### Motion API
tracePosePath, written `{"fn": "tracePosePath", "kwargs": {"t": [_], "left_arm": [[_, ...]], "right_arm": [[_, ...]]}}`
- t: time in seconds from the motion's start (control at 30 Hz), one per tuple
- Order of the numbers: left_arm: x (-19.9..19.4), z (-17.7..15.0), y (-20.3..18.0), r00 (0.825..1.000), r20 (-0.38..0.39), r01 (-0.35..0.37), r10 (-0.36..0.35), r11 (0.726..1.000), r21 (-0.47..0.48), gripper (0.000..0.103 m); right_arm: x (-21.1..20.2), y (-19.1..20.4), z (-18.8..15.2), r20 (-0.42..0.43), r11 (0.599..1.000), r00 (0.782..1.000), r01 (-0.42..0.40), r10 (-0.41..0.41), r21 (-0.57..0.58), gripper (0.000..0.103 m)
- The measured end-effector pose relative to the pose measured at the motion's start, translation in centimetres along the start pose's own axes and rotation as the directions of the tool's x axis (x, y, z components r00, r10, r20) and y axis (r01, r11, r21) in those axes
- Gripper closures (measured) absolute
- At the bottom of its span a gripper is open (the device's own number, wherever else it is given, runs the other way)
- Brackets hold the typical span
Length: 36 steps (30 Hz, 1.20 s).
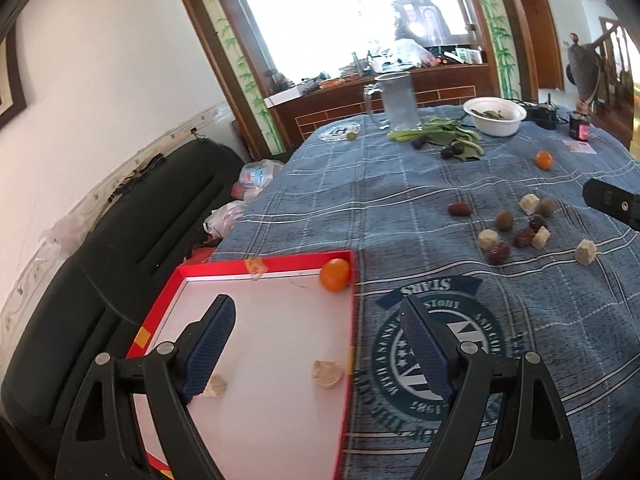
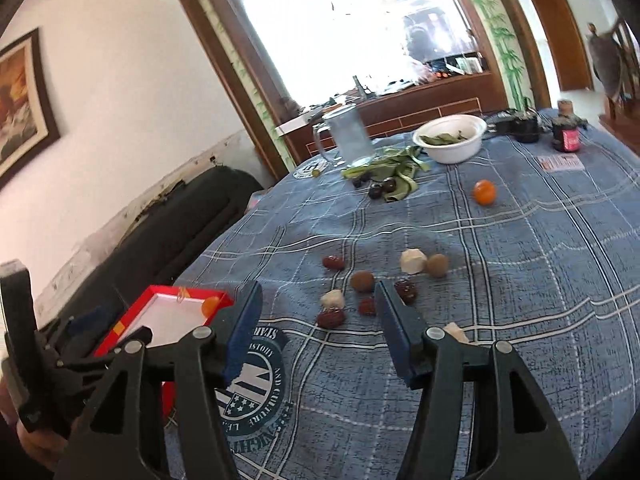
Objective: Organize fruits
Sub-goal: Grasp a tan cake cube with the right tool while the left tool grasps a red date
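A red box lid with a white floor (image 1: 264, 344) lies at the table's near left; it also shows in the right wrist view (image 2: 160, 312). In it are an orange (image 1: 335, 275) in the far right corner and two pale pieces (image 1: 327, 373). My left gripper (image 1: 316, 312) is open and empty above the box's right part. My right gripper (image 2: 318, 292) is open and empty, just short of a cluster of red dates (image 2: 331, 317), brown fruits (image 2: 362, 280) and pale chunks (image 2: 413, 261). A second orange (image 2: 484, 192) lies farther back.
At the far end stand a glass jug (image 2: 352, 136), a white bowl with leaves (image 2: 450, 138), green leaves with dark plums (image 2: 384, 178), and a small jar (image 2: 565, 136). A black sofa (image 1: 132, 232) runs along the table's left side.
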<state>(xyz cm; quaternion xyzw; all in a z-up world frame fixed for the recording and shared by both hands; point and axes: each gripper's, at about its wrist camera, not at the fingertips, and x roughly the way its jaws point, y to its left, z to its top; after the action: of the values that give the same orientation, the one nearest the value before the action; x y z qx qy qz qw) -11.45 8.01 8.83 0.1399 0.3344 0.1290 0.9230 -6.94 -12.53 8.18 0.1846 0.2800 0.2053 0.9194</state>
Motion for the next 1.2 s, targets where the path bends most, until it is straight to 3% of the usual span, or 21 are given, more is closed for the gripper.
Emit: {"fn": "tracePosePath", "kwargs": {"t": [0.8, 0.93, 1.07, 1.2], "left_arm": [[2.2, 0.0, -2.8, 0.996, -0.059, 0.063, -0.06, 0.997, 0.048, 0.019], [3.3, 0.4, -2.8, 0.99, -0.092, 0.109, -0.105, 0.993, 0.04, 0.019], [4.6, 0.8, -3.6, 0.978, -0.129, 0.17, -0.162, 0.984, 0.052, 0.019], [5.7, 1.4, -5.3, 0.958, -0.17, 0.245, -0.233, 0.968, 0.053, 0.019]], "right_arm": [[-0.3, -0.7, 0.2, -0.014, 1.0, 1.0, 0.004, -0.003, 0.03, 0.043], [0.0, -1.3, 0.1, -0.061, 0.997, 0.995, 0.074, -0.075, -0.019, 0.043], [0.1, -2.9, 0.0, -0.142, 0.974, 0.97, 0.176, -0.195, -0.141, 0.043], [0.3, -4.8, -0.2, -0.215, 0.956, 0.944, 0.205, -0.249, -0.21, 0.043]]}}
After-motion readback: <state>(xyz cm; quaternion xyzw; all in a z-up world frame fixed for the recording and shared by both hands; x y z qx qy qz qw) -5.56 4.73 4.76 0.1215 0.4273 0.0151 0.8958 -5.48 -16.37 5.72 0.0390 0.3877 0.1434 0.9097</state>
